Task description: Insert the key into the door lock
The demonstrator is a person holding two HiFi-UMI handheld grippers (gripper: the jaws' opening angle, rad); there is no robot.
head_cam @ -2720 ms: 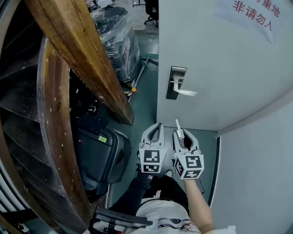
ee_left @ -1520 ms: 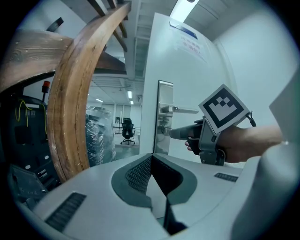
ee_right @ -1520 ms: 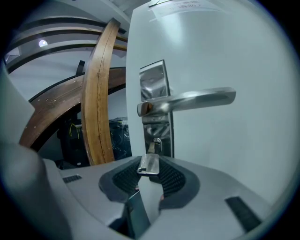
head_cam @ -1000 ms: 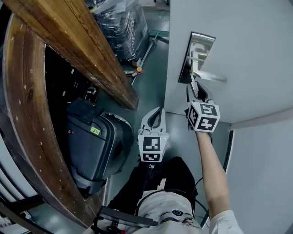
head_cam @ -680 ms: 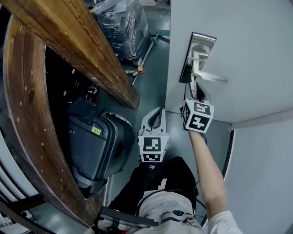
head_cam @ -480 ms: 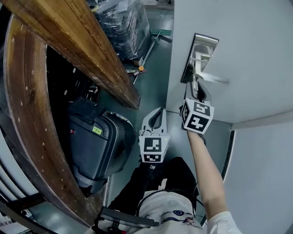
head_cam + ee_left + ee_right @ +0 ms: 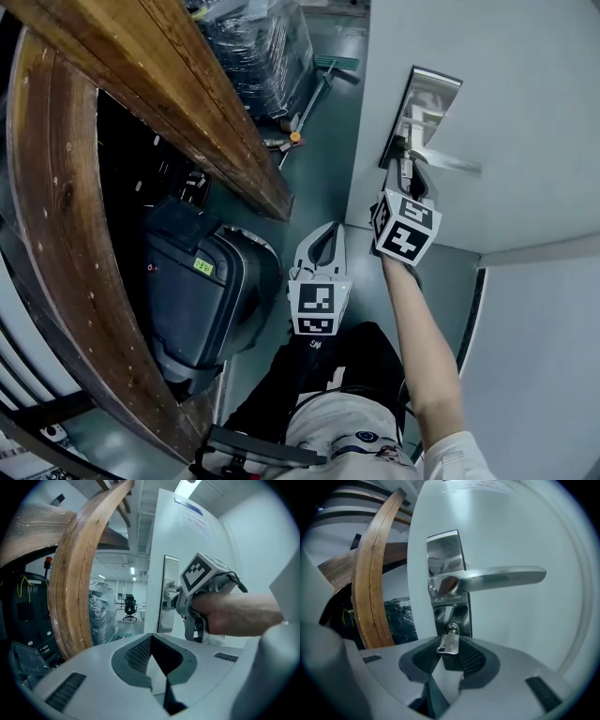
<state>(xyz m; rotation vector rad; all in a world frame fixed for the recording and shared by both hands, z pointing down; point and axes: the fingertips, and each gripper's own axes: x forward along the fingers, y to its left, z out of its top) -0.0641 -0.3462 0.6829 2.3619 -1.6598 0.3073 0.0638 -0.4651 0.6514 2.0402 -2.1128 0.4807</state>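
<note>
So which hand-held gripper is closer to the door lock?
The right. The right hand-held gripper is up at the door lock, holding the key against it, under the handle. The left hand-held gripper hangs lower, away from the door.

Door [image 7: 520,536], in front of you: smooth matt paint.
Lock plate [image 7: 445,557] on the door: mirror-bright metal.
Handle [image 7: 497,578]: satin metal.
Key [image 7: 449,642]: dull silver metal.
Beam [image 7: 178,103], left of the door: glossy varnished wood.
Your right gripper [image 7: 450,649]: matt grey plastic, with ribbed dark pads [image 7: 423,658].
</note>
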